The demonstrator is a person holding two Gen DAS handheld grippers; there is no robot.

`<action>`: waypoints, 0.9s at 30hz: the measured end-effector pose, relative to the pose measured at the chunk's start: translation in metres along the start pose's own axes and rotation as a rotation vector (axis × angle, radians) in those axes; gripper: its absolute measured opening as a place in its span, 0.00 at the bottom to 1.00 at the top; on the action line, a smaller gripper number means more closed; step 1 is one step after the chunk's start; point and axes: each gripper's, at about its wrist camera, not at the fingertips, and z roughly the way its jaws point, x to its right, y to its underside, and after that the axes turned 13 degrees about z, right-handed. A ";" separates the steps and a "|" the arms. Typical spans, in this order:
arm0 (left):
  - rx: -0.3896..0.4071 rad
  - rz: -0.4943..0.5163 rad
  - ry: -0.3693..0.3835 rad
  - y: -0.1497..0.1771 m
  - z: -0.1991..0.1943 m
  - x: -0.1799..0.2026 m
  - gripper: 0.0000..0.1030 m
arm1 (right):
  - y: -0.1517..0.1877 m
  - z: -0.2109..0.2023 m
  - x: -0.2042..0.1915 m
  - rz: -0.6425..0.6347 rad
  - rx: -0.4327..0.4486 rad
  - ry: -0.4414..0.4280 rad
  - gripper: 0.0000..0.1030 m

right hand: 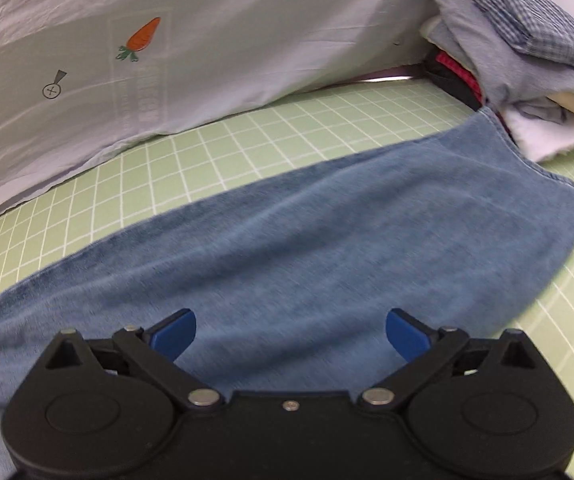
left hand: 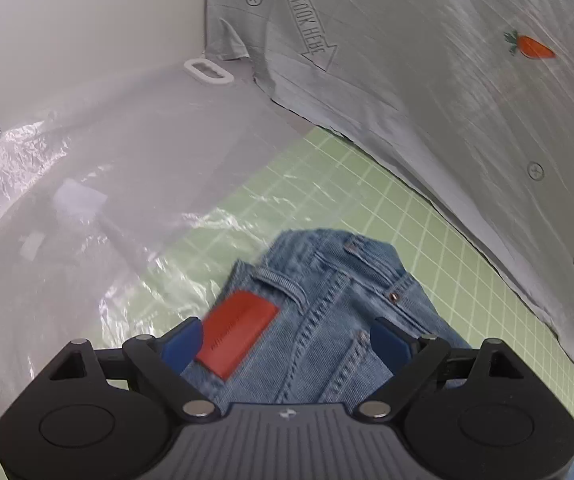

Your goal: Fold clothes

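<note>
Blue jeans (left hand: 327, 304) lie on the green grid mat (left hand: 427, 240); the left wrist view shows their waistband end with a red-brown label patch (left hand: 237, 336). My left gripper (left hand: 287, 344) hovers over that waistband, open, its blue pads apart and gripping nothing. In the right wrist view a long leg of the jeans (right hand: 327, 240) stretches flat across the green mat (right hand: 247, 136). My right gripper (right hand: 290, 334) stands open wide above the leg, with nothing pressed between its pads.
A grey sheet with carrot prints (left hand: 447, 80) drapes behind the mat, also in the right wrist view as grey cloth (right hand: 207, 40). Crinkled clear plastic (left hand: 87, 184) covers the left side. A pile of clothes (right hand: 519, 48) sits at the far right, touching the jeans' leg end.
</note>
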 end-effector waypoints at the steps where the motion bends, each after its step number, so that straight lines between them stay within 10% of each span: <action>1: -0.012 0.013 0.017 0.009 -0.004 0.008 0.89 | 0.003 -0.005 0.014 0.028 -0.005 0.004 1.00; 13: -0.126 0.086 0.042 0.089 -0.013 0.091 0.89 | -0.017 -0.027 0.096 0.047 -0.032 -0.016 1.00; 27: -0.089 -0.195 -0.023 0.014 0.079 0.154 0.78 | -0.152 0.090 0.088 0.176 -0.055 -0.051 0.91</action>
